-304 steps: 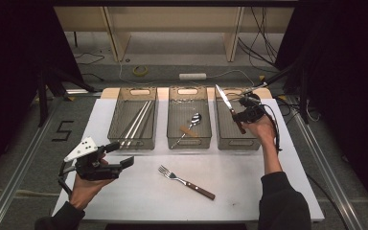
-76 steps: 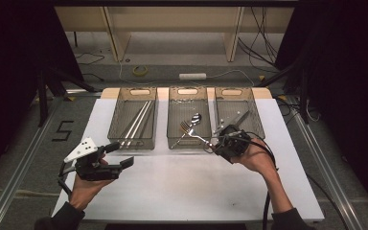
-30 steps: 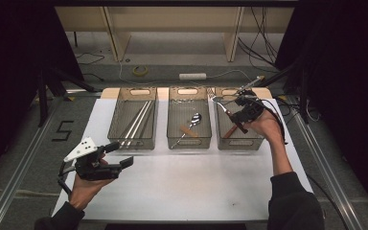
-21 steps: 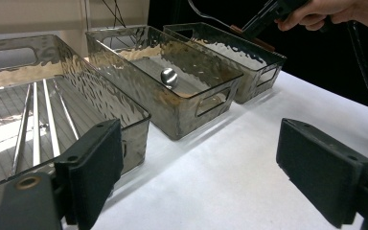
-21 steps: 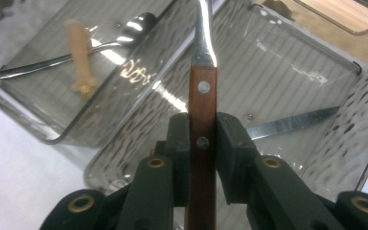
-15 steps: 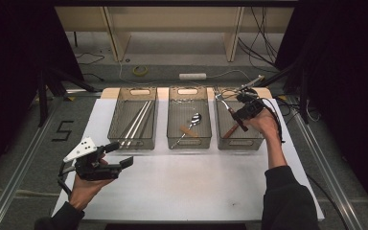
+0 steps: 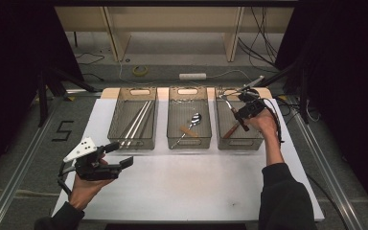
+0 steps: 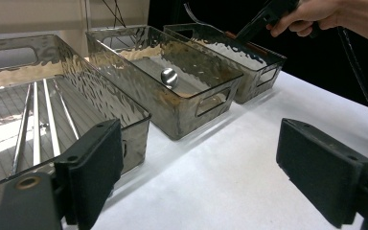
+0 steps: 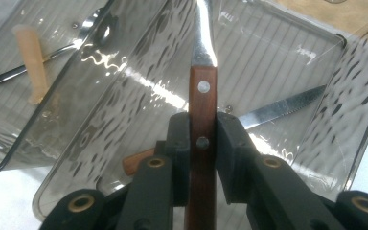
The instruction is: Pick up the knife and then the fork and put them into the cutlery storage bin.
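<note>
Fork: the right gripper [image 9: 202, 158] clamps its wooden handle [image 9: 202, 124] between both pads, metal neck pointing away, above the right bin [image 7: 256, 143].
Right bin contents: a knife [image 9: 278, 111] with a serrated blade lies on the floor beneath the fork.
Right hand [image 7: 263, 122]: raised over the bin's near half, forearm reaching in from the table's near right edge.
Left gripper [image 7: 106, 162]: held low over the white table [image 7: 191, 187] in front of the left bin [image 7: 135, 143], pads wide apart with nothing between them.
Open room: the table's near half is bare white surface.
Middle bin [image 7: 189, 143]: holds a spoon [image 7: 191, 123].
Writing: a "5" [image 7: 63, 130] marked on the floor left of the table.
</note>
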{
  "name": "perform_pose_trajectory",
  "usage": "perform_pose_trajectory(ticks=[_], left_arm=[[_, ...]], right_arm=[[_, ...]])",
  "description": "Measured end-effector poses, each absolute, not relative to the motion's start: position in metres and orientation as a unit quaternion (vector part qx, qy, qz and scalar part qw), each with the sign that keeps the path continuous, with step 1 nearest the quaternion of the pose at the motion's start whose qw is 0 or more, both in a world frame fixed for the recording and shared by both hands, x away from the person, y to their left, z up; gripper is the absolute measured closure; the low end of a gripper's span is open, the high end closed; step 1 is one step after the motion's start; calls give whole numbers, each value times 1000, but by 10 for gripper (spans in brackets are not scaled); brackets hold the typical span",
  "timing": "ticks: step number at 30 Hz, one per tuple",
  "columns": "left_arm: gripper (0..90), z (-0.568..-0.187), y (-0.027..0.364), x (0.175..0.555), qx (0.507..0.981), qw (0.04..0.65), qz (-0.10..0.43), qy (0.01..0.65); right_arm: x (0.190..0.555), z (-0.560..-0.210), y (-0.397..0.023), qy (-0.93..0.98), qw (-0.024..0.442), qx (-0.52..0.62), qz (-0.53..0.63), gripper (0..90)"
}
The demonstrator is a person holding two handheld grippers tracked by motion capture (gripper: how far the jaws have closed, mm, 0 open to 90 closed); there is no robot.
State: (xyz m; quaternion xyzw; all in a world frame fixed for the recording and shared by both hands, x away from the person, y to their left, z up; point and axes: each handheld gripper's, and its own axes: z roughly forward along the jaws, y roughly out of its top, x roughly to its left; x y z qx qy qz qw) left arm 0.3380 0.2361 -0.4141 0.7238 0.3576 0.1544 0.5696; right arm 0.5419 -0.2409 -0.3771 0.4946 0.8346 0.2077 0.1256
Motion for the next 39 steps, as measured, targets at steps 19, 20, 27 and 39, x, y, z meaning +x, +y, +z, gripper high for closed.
perform_pose_trajectory(ticks=[19,20,27,39], left_arm=[[160,-414,236,338,724,570,155,357],[160,-414,236,338,723,570,155,357],[160,-414,236,338,724,569,155,357],[160,-414,236,338,724,569,154,357]], right_arm=[[547,-396,-242,822,117,525,187,771],[546,-397,-242,822,116,526,186,771],[547,-401,-242,817,108,532,192,729],[539,-389,-242,818,104,517,230,614]])
